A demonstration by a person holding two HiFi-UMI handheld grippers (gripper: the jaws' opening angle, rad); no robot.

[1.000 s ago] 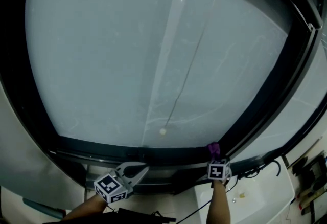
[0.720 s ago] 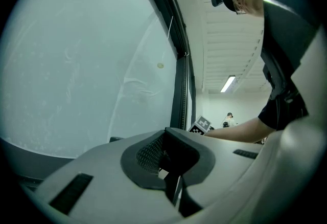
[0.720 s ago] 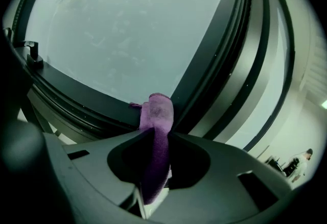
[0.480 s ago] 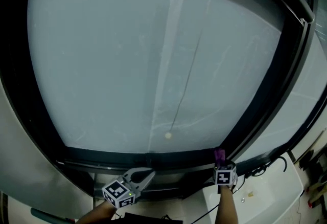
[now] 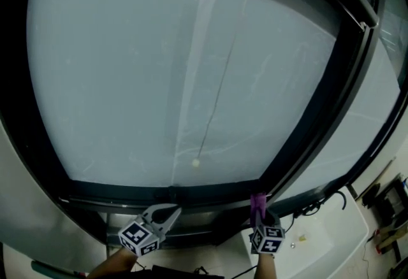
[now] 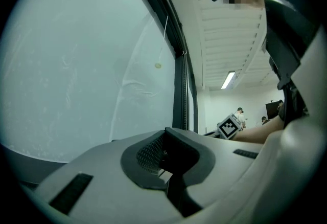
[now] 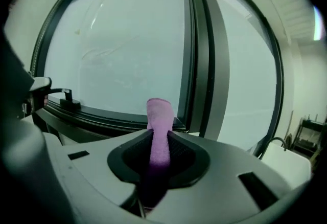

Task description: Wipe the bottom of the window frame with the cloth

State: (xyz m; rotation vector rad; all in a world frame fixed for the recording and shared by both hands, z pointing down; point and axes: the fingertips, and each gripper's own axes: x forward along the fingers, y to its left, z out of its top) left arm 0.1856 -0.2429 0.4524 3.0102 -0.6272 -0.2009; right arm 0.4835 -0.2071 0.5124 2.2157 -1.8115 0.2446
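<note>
A frosted window pane (image 5: 127,67) fills the head view, ringed by a dark window frame (image 5: 191,193) whose bottom rail runs across at 6 o'clock. Below that rail, at 7 o'clock, the left tool (image 5: 167,211) has its jaws drawn together on nothing. At 5 o'clock the right tool (image 5: 258,211) is clamped on a purple cloth (image 5: 257,200). The cloth stands upright between the jaws, pointing toward 12 o'clock, its tip at the frame's lower corner beside the dark upright post (image 5: 319,112). Whether it touches the rail cannot be told. A thin pull cord (image 5: 220,80) hangs down the pane, ending in a small pale bead (image 5: 196,162) just above the rail.
</note>
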